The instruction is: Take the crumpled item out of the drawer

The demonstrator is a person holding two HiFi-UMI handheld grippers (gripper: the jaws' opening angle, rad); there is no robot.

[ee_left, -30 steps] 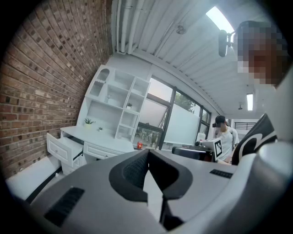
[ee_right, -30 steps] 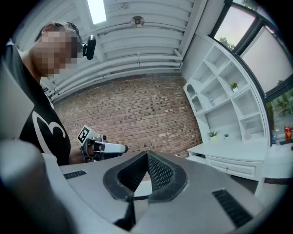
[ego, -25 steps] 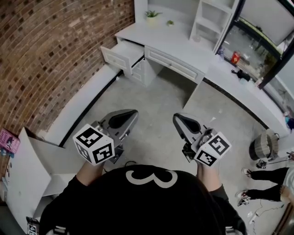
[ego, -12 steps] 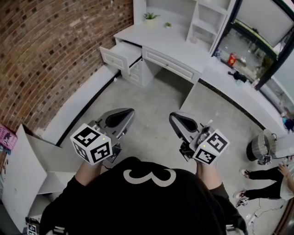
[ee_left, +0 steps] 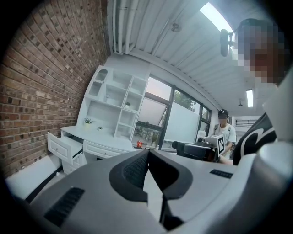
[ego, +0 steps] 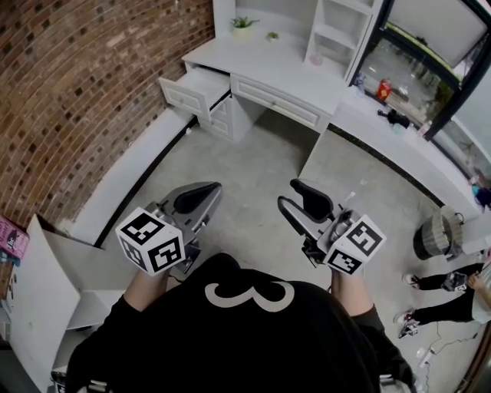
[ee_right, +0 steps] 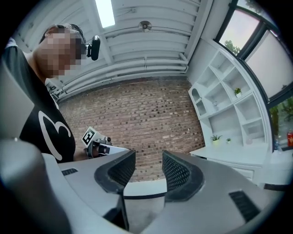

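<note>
A white desk (ego: 276, 65) stands at the far end of the room, and its upper left drawer (ego: 196, 86) is pulled open. The drawer's inside is too far off to show any crumpled item. Both grippers hang over the grey floor, well short of the desk. My left gripper (ego: 196, 196) is shut, its jaws meeting with nothing between them (ee_left: 147, 153). The jaws of my right gripper (ego: 289, 193) are opening, and the gap between them (ee_right: 149, 164) holds nothing. The open drawer (ee_left: 62, 145) also shows in the left gripper view.
A brick wall (ego: 84, 84) with a low white ledge (ego: 134, 173) runs along the left. An open white box (ego: 46, 269) sits at the near left. A grey bin (ego: 441, 238) and a person's legs (ego: 449, 303) are at the right. Small plants (ego: 244, 23) stand on the desk.
The right gripper's jaws have parted from shut to a clear gap. The left gripper stays shut. Both hands hold about the same place as the view shifts slightly.
</note>
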